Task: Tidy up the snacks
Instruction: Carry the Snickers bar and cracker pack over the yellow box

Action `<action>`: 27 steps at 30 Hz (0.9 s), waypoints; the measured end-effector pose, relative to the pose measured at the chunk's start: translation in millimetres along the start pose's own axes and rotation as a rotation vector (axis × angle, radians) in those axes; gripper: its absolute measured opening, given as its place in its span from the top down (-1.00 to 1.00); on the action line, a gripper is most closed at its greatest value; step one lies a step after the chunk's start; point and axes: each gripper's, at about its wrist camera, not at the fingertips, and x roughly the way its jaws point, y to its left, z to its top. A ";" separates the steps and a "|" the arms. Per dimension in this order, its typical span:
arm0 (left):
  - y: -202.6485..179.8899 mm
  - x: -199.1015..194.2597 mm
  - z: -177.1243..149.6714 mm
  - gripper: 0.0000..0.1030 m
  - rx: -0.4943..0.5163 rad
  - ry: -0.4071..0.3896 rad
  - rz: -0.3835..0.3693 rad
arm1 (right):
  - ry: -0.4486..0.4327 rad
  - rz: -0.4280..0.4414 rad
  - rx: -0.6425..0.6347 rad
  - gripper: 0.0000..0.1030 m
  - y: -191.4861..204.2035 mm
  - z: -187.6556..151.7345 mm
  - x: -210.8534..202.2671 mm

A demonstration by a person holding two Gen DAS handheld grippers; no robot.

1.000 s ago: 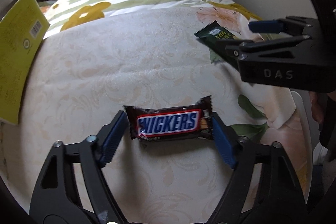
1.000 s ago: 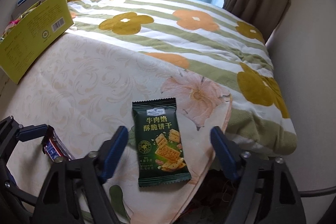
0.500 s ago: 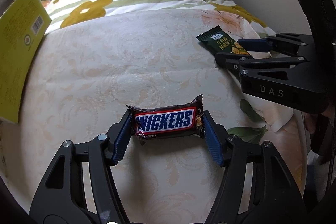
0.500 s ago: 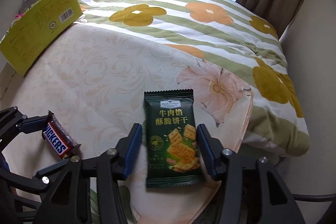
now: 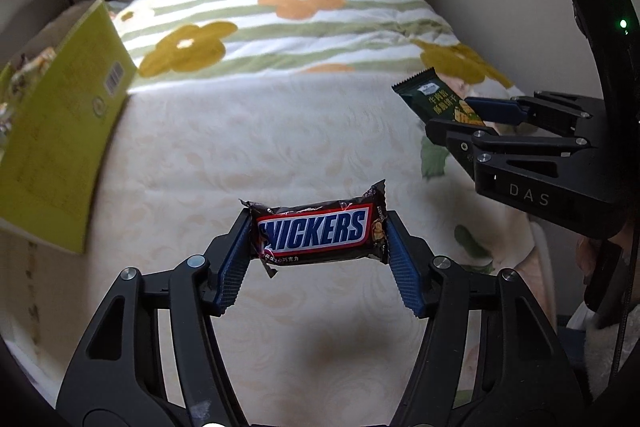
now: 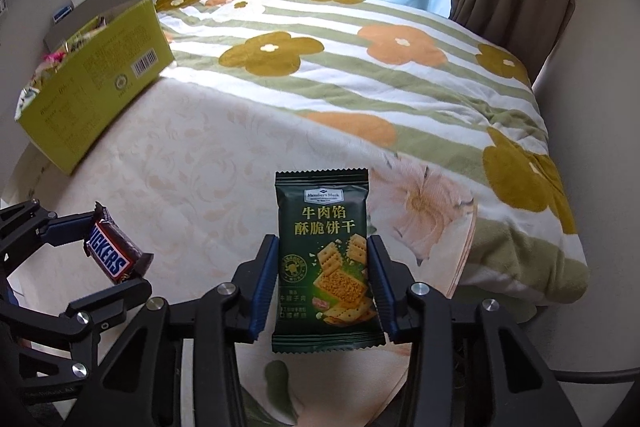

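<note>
Above the bed (image 6: 224,147), we held a Snickers bar (image 5: 316,233) clamped endwise in our left gripper (image 5: 318,243) and a green biscuit packet (image 6: 326,259) pinched in our right gripper (image 6: 324,281), judging both needed level carrying toward the yellow snack box (image 6: 96,75).

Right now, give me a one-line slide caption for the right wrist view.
Right gripper clamps green cracker packet above the bed; yellow box waits far left.

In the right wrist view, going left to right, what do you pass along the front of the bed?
left gripper → Snickers bar → right gripper holding the green biscuit packet → folded floral blanket edge
</note>
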 end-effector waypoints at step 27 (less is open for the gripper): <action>308.7 -124.3 106.3 -0.16 -0.193 -0.180 0.043 | -0.147 0.110 0.043 0.22 218.8 172.1 -51.2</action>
